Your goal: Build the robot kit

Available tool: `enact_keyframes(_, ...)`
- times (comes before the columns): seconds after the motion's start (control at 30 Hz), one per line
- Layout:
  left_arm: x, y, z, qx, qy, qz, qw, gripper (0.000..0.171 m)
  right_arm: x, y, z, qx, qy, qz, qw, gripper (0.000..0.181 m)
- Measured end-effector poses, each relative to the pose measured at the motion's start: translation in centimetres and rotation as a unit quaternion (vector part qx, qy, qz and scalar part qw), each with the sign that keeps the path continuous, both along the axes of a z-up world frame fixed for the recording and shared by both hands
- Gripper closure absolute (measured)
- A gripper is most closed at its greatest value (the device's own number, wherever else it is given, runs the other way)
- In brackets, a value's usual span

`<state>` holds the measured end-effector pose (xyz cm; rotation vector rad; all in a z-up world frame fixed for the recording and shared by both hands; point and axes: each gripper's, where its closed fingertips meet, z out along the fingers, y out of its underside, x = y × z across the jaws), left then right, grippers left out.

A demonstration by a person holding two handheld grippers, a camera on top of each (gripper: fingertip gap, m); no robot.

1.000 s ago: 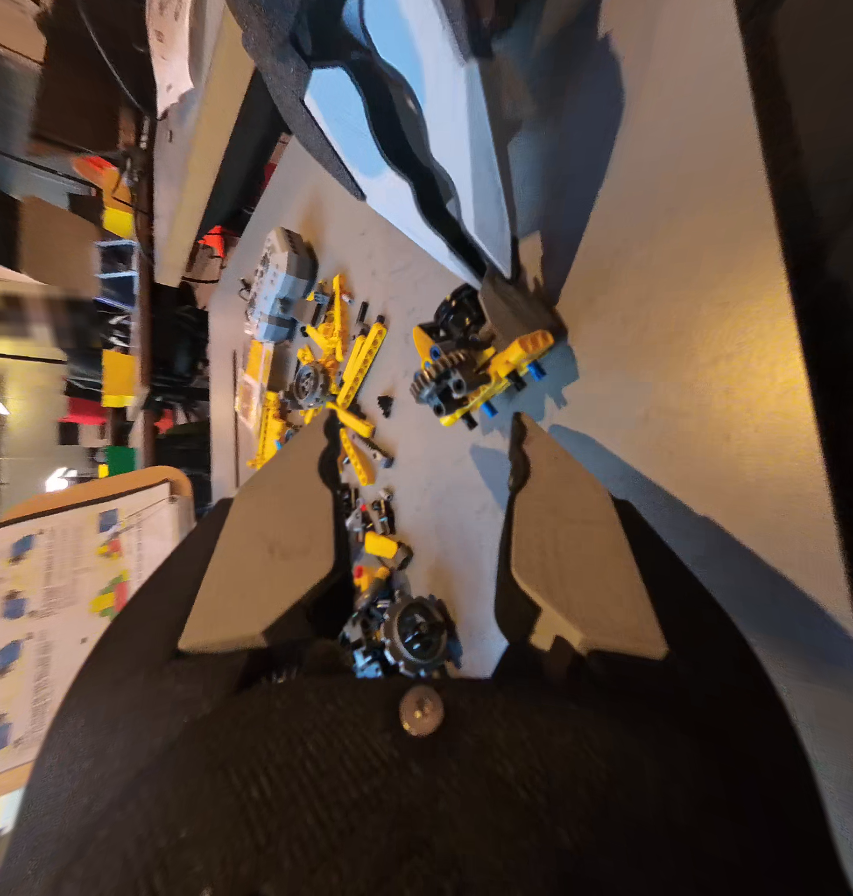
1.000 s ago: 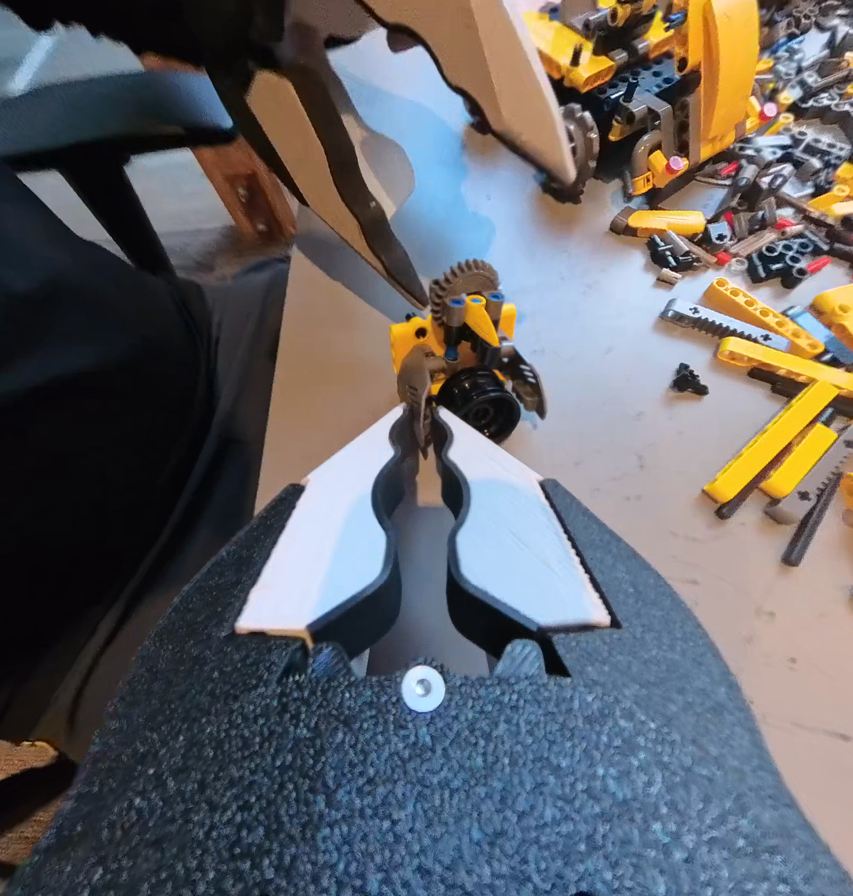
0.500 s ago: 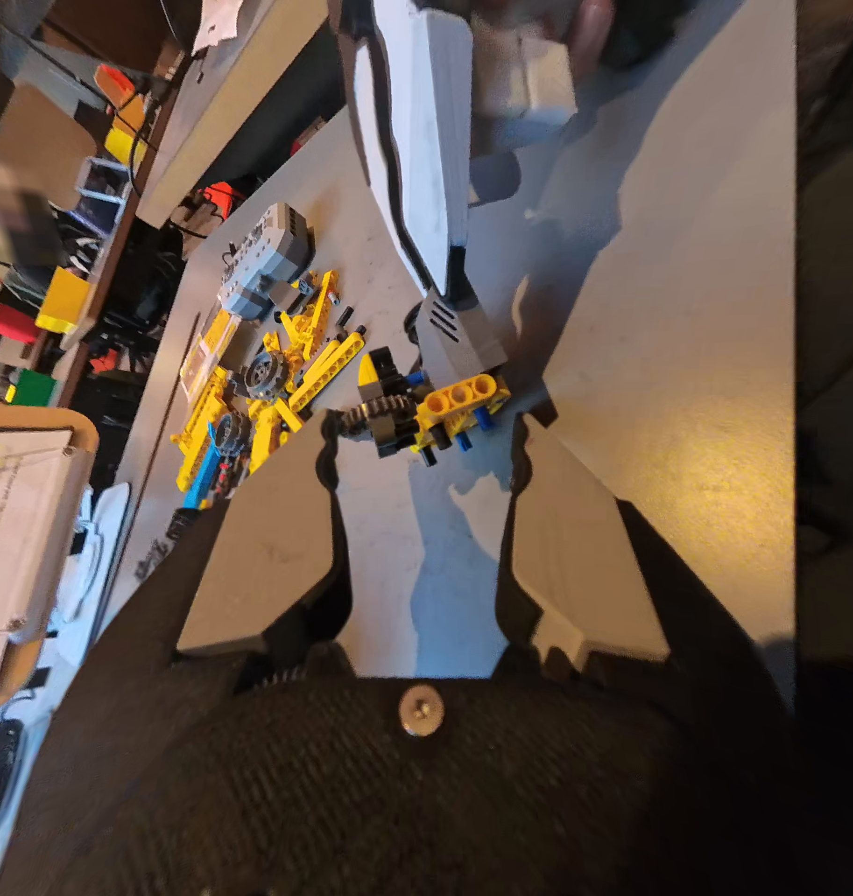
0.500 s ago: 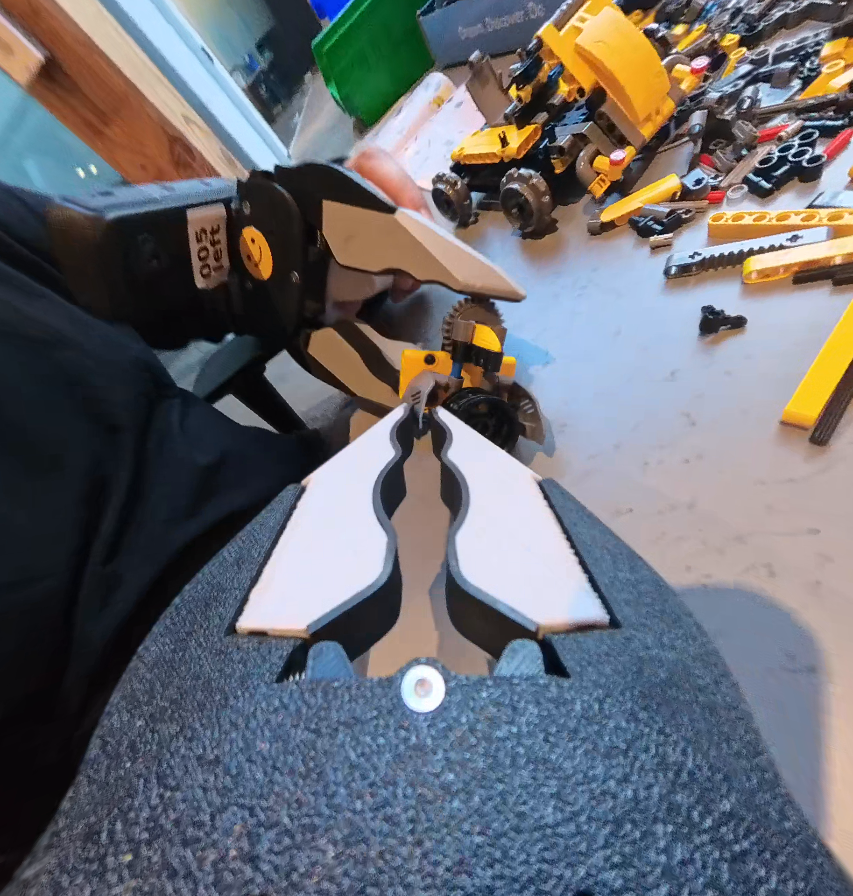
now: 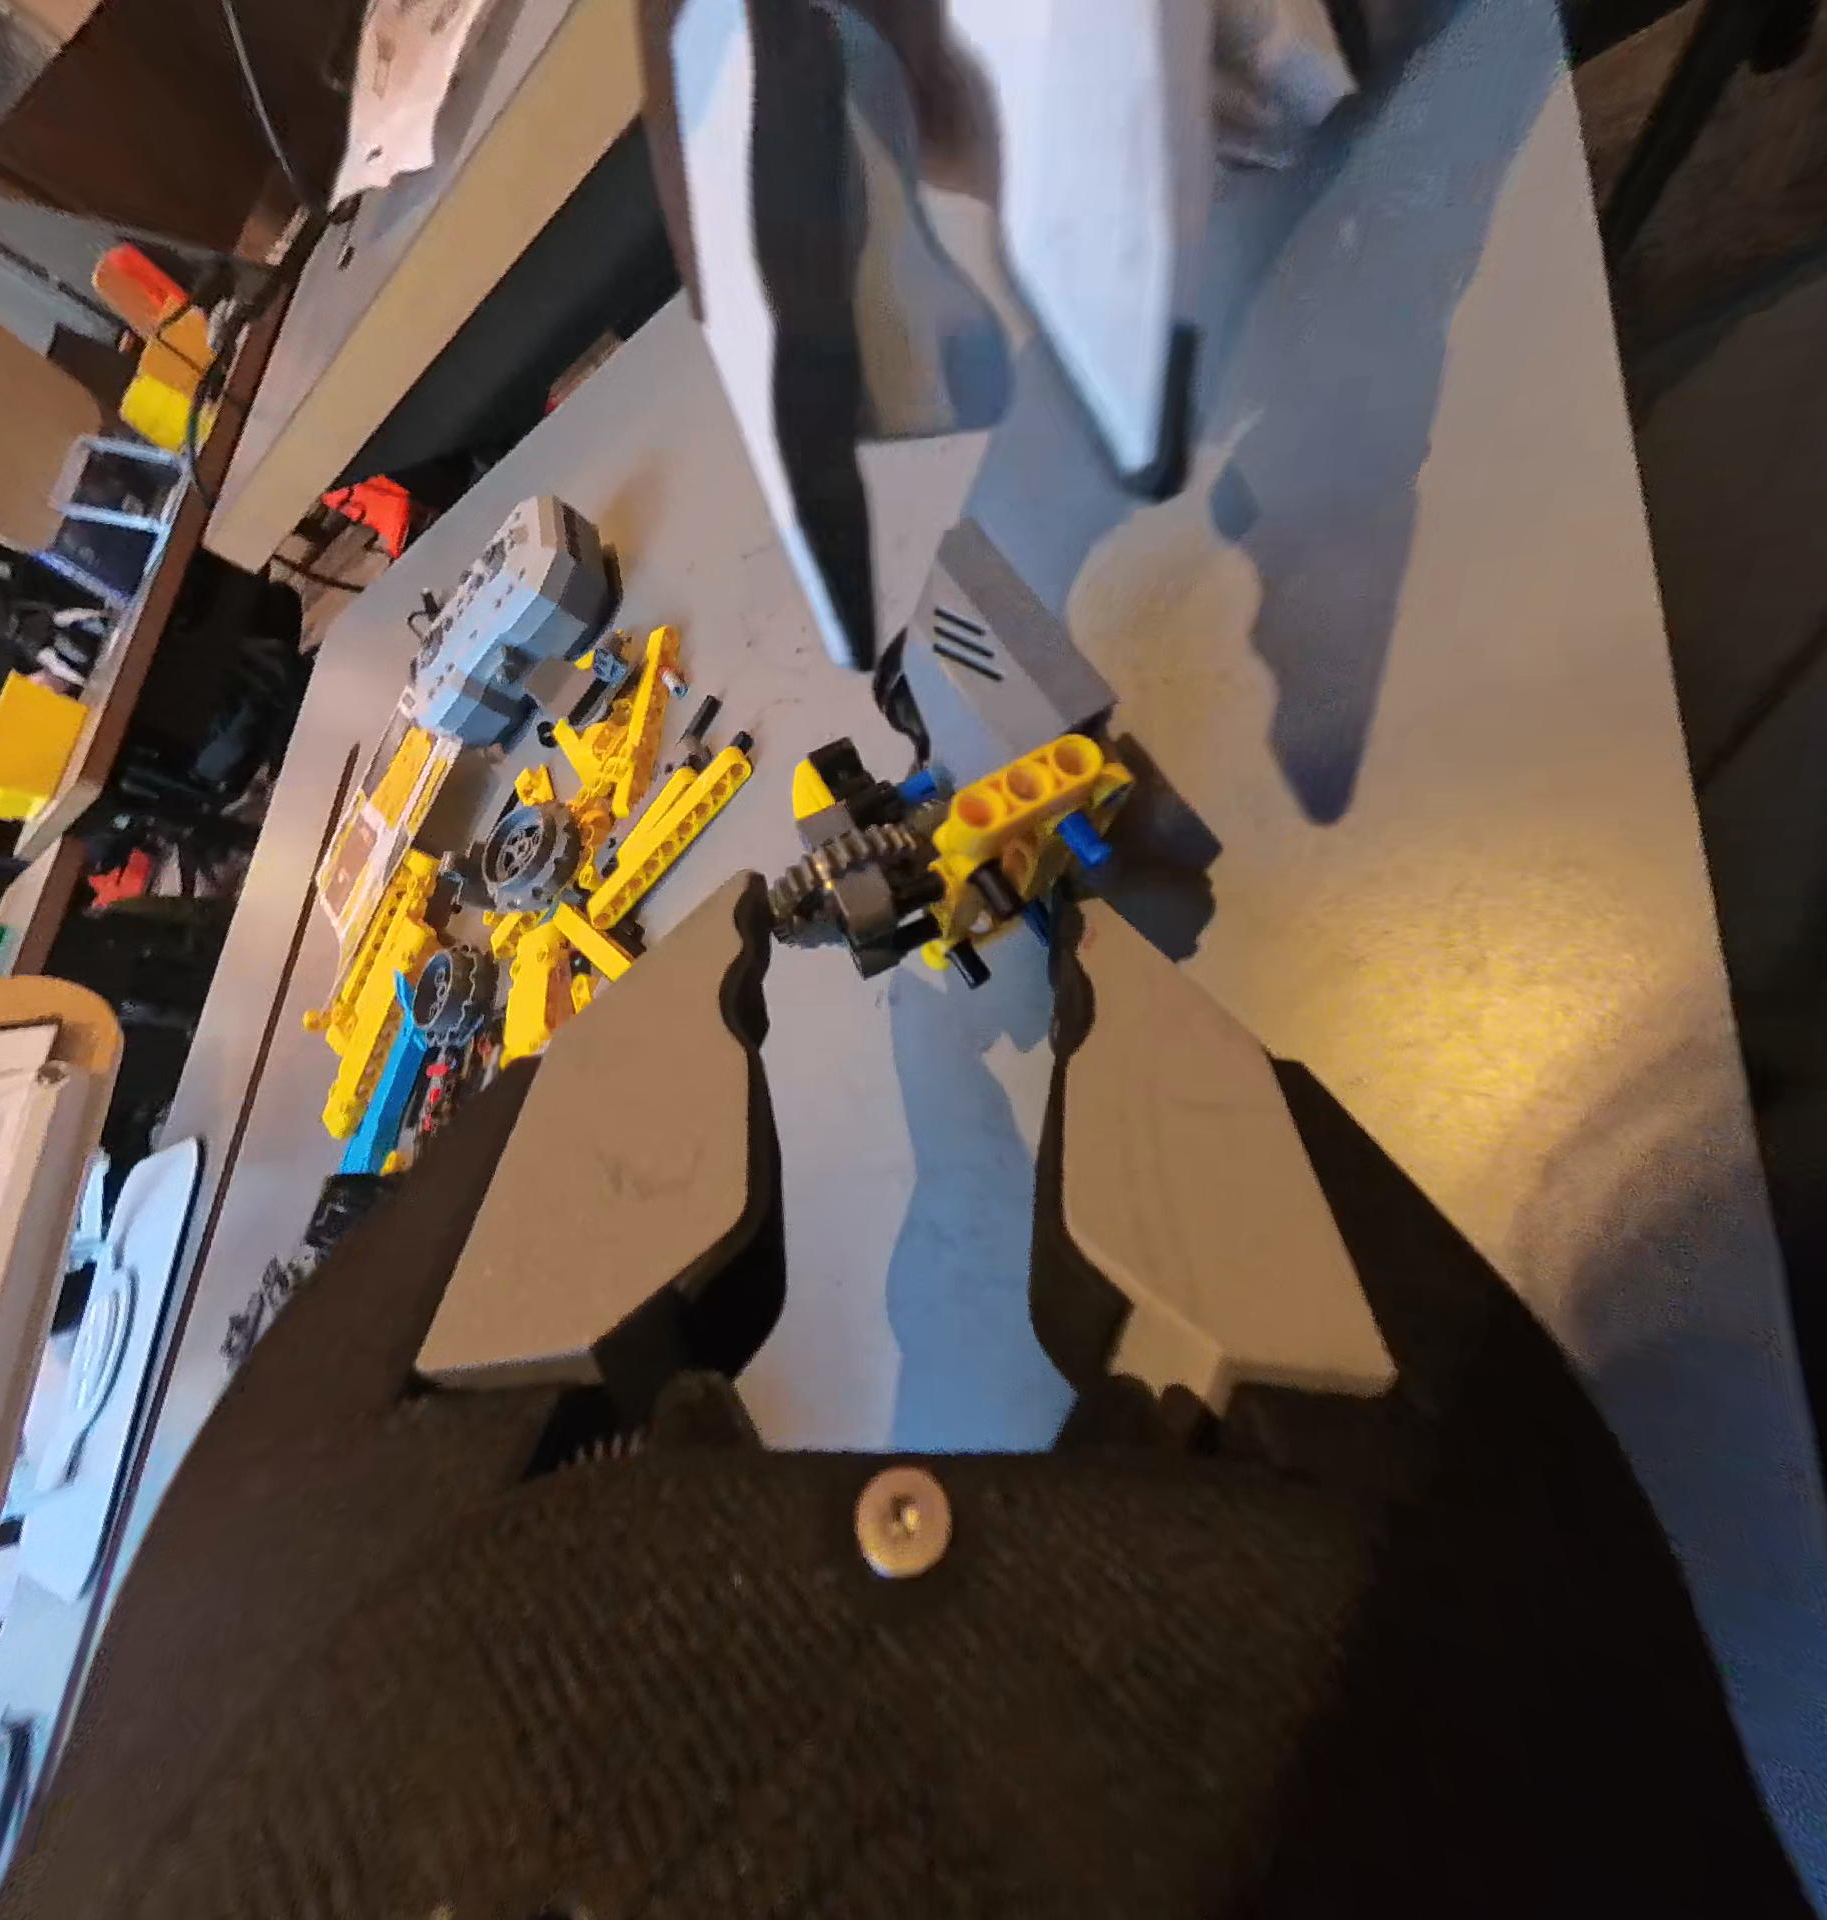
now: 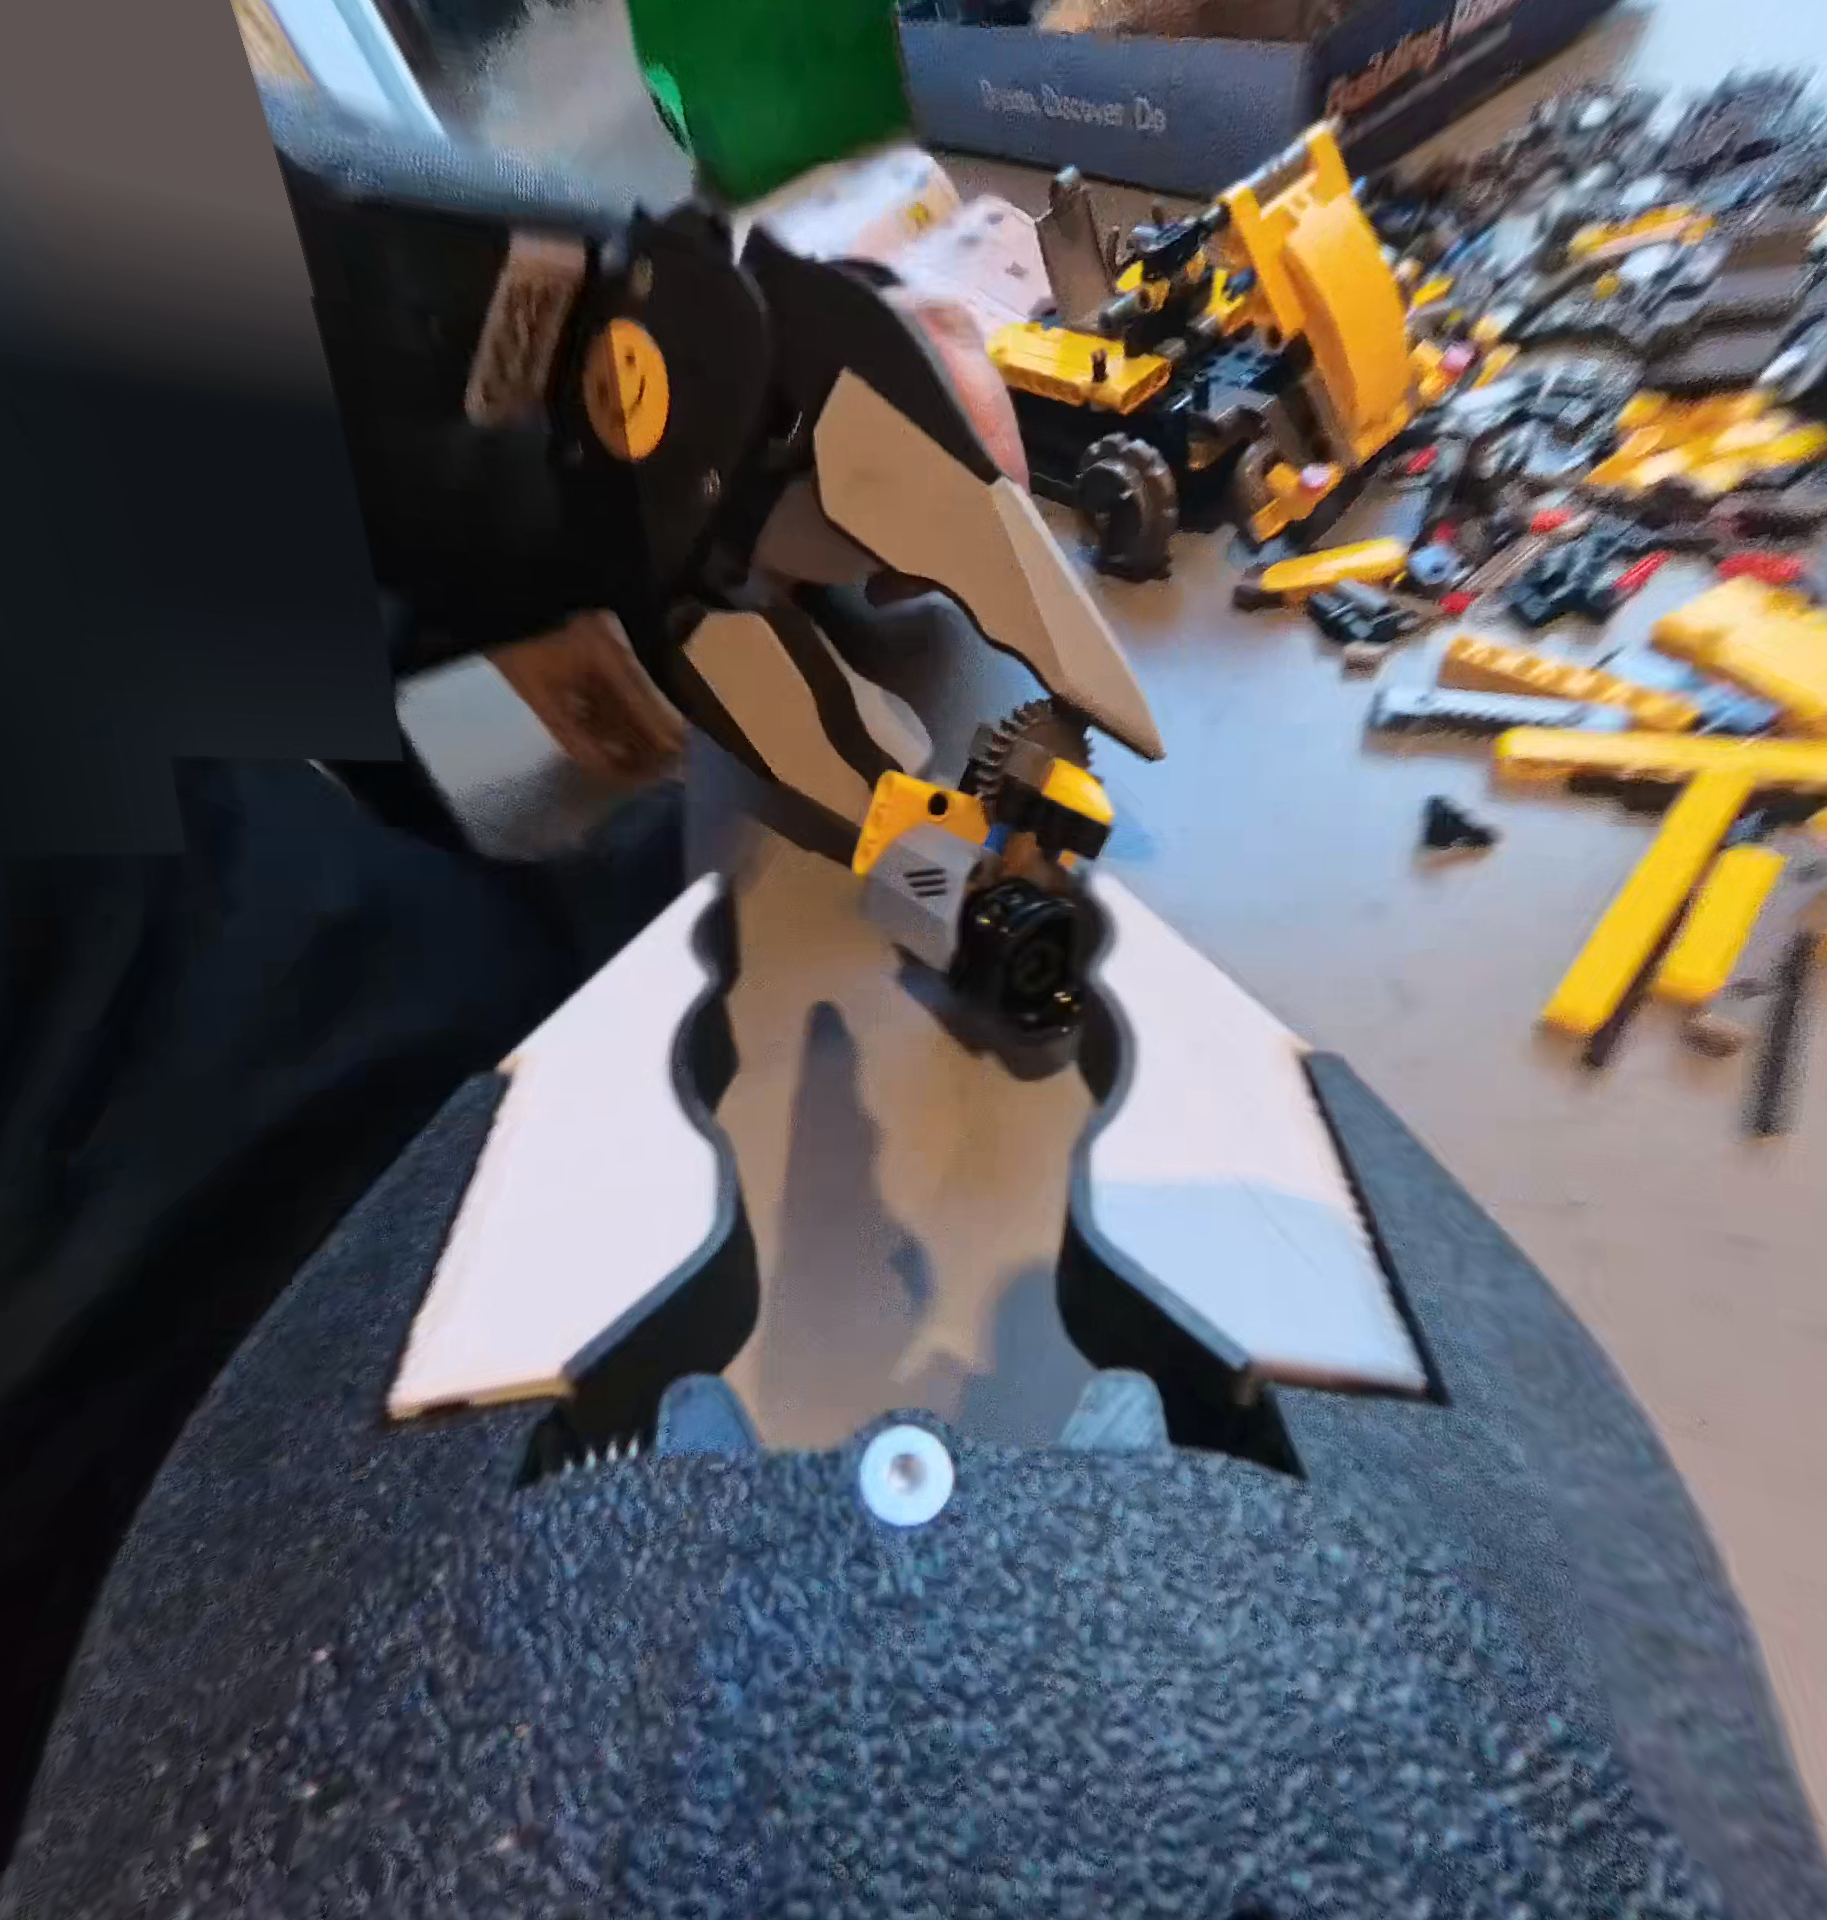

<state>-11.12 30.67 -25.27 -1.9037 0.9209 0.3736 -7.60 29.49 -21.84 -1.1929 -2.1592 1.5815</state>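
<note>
A small brick assembly [image 5: 950, 852] of yellow blocks, a grey panel, a grey gear and a black wheel sits on the grey table [image 5: 1408, 987]. My left gripper [image 5: 904, 920] is open, its fingertips on either side of the assembly. In the right wrist view the assembly [image 6: 982, 862] lies just past my right gripper [image 6: 909, 909], which is open, with the black wheel near its right fingertip. The left gripper [image 6: 1002, 790] shows there straddling the assembly, one finger by the gear and one by the yellow block. The right gripper's fingers [image 5: 815, 416] show above the assembly in the left wrist view.
Loose yellow, black and grey pieces [image 6: 1636, 769] cover the table to the right. A part-built yellow vehicle [image 6: 1252, 343], a green box [image 6: 774, 83] and a dark box [image 6: 1096, 94] stand behind. A grey motor block [image 5: 514, 634] lies among yellow beams. A person's dark clothing [image 6: 161, 1039] is left. There is about 5 cm between the tips of the two grippers.
My right gripper was shut on the assembly's grey part and has opened and let go. My left gripper has moved in around the assembly and its fingers have narrowed slightly.
</note>
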Motion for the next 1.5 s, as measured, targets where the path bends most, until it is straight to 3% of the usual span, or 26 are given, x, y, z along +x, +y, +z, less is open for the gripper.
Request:
enact_keyframes(0.03, 0.0, 0.0, 0.2, 0.002, -0.001, -0.009, 1.0, 0.126, -0.1, 0.2, -0.1, 0.051, 0.025, -0.001, 0.998, 0.115)
enact_keyframes(0.13, 0.0, 0.1, 0.0, -0.007, -0.023, -0.031, 0.999, 0.126, -0.4, 0.4, -1.3, 0.198, 0.094, 0.017, 0.976, 0.134)
enact_keyframes(0.23, -0.2, 0.0, -0.1, -0.016, -0.038, -0.038, 0.998, 0.126, -1.2, 0.2, -2.1, 0.289, 0.136, 0.025, 0.947, 0.123)
enact_keyframes(0.33, -0.2, -0.2, -0.1, -0.02, -0.053, -0.049, 0.997, 0.126, -2.2, 0.6, -1.7, 0.382, 0.192, 0.02, 0.904, 0.123)
enact_keyframes(0.43, 0.0, -0.4, -0.1, -0.03, -0.064, -0.06, 0.996, 0.126, -2.8, -0.2, -1.4, 0.427, 0.232, 0.037, 0.873, 0.122)
enact_keyframes(0.5, 0.0, -0.4, -0.1, -0.027, -0.056, -0.066, 0.996, 0.126, -2.9, -0.3, -1.5, 0.428, 0.241, 0.051, 0.869, 0.121)
enact_keyframes(0.7, 1.3, -0.6, 0.0, -0.032, -0.036, -0.104, 0.993, 0.126, -2.5, -1.0, -2.4, 0.377, 0.213, 0.121, 0.893, 0.105)
enact_keyframes(0.83, 1.7, -0.5, -0.1, -0.055, -0.072, -0.118, 0.989, 0.126, -2.6, -1.0, -2.9, 0.367, 0.197, 0.149, 0.897, 0.096)
enact_keyframes(0.97, 1.3, -0.9, -0.4, -0.089, -0.117, -0.106, 0.983, 0.128, -3.1, -0.9, -3.2, 0.355, 0.196, 0.142, 0.903, 0.108)
enact_keyframes(1.1, 0.9, -1.2, 0.1, -0.07, -0.129, -0.089, 0.985, 0.131, -3.3, -1.1, -3.0, 0.341, 0.21, 0.127, 0.908, 0.113)
enact_keyframes(1.17, -0.1, -0.7, -0.2, -0.065, -0.113, -0.052, 0.99, 0.134, -3.3, -1.0, -3.3, 0.347, 0.209, 0.121, 0.906, 0.127)
enact_keyframes(1.3, -0.4, -1.0, 0.4, -0.048, -0.127, -0.034, 0.99, 0.132, -3.2, -0.7, -3.5, 0.343, 0.203, 0.104, 0.911, 0.127)
enact_keyframes(1.37, -0.6, -1.2, 0.7, -0.041, -0.137, -0.03, 0.989, 0.127, -3.4, -0.4, -3.5, 0.342, 0.2, 0.091, 0.914, 0.127)
enact_keyframes(1.5, -0.1, -2.2, 1.4, -0.039, -0.176, -0.033, 0.983, 0.102, -3.7, -0.1, -3.3, 0.351, 0.204, 0.063, 0.912, 0.127)
